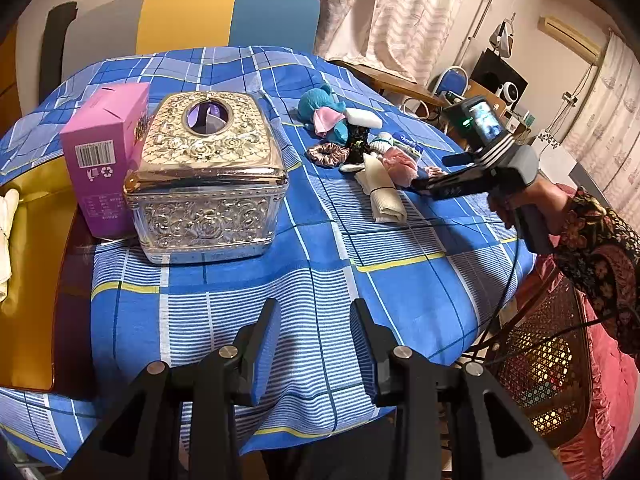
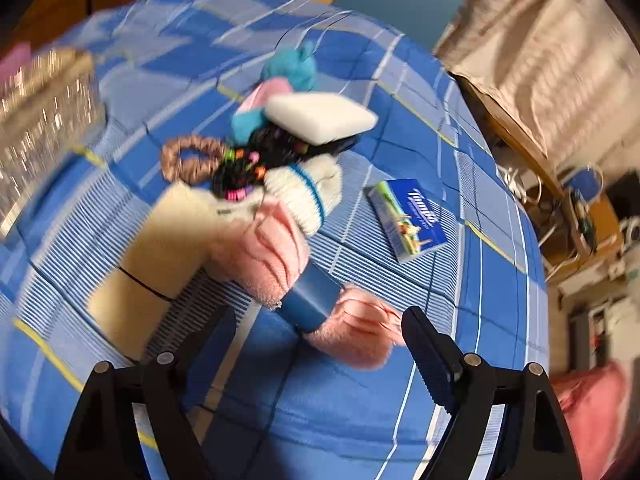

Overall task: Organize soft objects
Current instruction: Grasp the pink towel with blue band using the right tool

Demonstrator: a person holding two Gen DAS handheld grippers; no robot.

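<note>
pink fuzzy sock (image 2: 276, 248) lay on the plaid cloth (image 2: 340, 412), long axis from eleven to five o'clock, banded by a blue sleeve (image 2: 310, 300). right gripper (image 2: 320, 344) stood wide open around its toe, pads apart from it. left gripper (image 1: 316, 344) hung half open, empty.

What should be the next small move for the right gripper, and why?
Probably lower the right gripper onto the pink fluffy item and close. Its jaws stand wide open with nothing pressed between them, and that item lies nearest, just ahead on the blue checked cloth.
</note>
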